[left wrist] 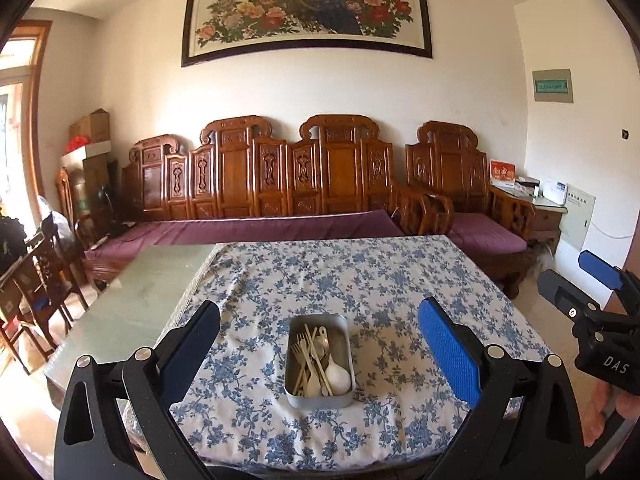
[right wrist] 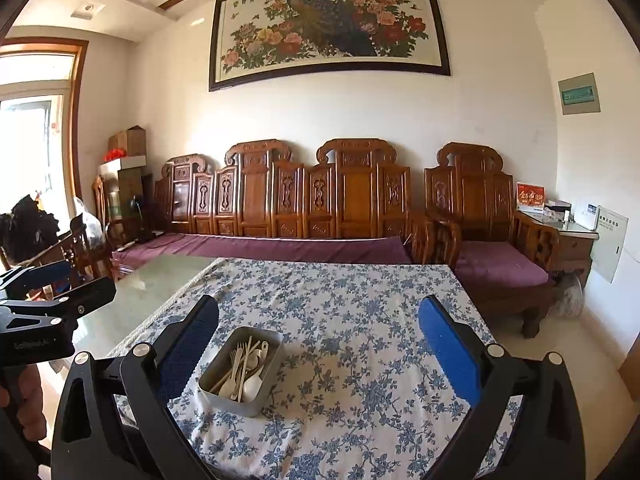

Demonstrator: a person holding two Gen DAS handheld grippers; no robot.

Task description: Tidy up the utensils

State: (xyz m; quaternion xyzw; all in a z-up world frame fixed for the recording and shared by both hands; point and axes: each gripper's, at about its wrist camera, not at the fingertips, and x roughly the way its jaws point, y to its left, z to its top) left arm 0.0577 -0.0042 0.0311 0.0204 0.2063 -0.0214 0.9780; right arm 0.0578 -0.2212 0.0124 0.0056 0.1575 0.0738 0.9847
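A rectangular grey metal tin [left wrist: 320,396] holding pale plastic forks, spoons and chopsticks [left wrist: 318,360] sits on the blue-and-white floral cloth [left wrist: 360,280] covering the counter, near its front edge. The left claw [left wrist: 318,344], black with blue-padded fingers, hangs spread wide above the cloth, the tin framed between its fingers and untouched. The right claw [right wrist: 318,344] is likewise wide and empty, with the tin just inside its left finger [right wrist: 188,344].
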